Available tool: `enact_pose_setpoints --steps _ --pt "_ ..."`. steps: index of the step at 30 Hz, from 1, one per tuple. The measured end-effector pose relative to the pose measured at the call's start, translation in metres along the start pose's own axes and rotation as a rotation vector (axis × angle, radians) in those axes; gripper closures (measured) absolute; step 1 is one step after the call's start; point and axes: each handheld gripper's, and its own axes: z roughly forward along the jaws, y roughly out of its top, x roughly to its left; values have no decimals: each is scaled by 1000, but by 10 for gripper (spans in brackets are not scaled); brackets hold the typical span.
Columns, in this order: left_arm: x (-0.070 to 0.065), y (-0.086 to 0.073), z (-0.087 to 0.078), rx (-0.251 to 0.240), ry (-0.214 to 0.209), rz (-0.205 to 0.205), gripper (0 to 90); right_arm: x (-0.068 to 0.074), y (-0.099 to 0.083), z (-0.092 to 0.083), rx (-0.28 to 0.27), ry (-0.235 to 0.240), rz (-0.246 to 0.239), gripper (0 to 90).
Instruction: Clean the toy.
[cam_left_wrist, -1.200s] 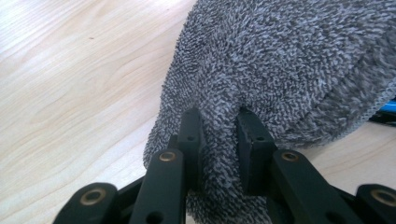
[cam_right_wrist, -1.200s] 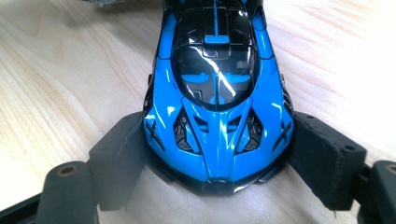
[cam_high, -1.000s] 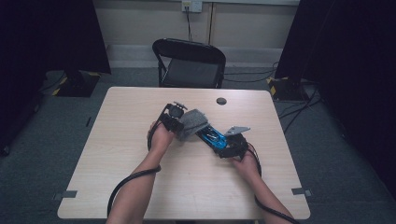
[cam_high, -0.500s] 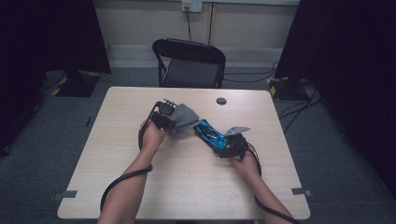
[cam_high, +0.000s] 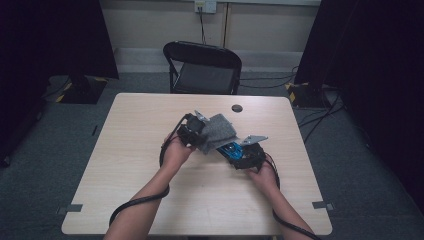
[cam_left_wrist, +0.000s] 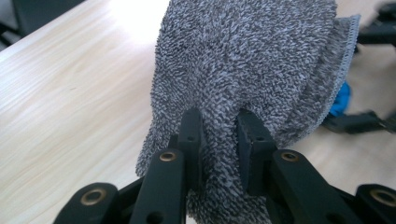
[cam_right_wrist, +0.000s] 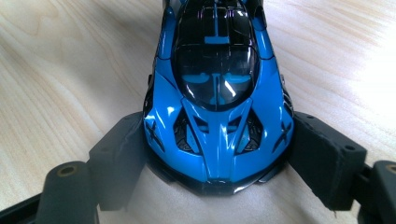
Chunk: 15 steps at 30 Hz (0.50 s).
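Cloth (cam_left_wrist: 243, 60): grey terry, nubbly looped pile, stitched hem along one edge. It bunches into soft folds. The left gripper (cam_left_wrist: 219, 140) has its black jaws pinched tight on a fold of it, pile bulging out on either side of the pads; the rest hangs free above the table (cam_high: 150, 130). From above, the cloth (cam_high: 219, 131) drapes between the two hands, over the car's far end.

Car (cam_right_wrist: 217, 93): toy, glossy blue body, dark tinted canopy, low wedge shape with black vents. It sits on pale wood-grain laminate. The right gripper (cam_right_wrist: 217, 154) clasps it across the body, one matte black pad against each flank, jaws spread wide.
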Motion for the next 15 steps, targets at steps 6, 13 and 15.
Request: enact_pose_setpoints --steps 6,13,15 --pt "-22 -8 23 55 -54 24 740 0 0 0 0 0 0 225" --pt "-23 -10 33 81 -72 24 740 0 0 0 0 0 0 224" --pt "-22 -9 32 81 -65 26 740 0 0 0 0 0 0 225"
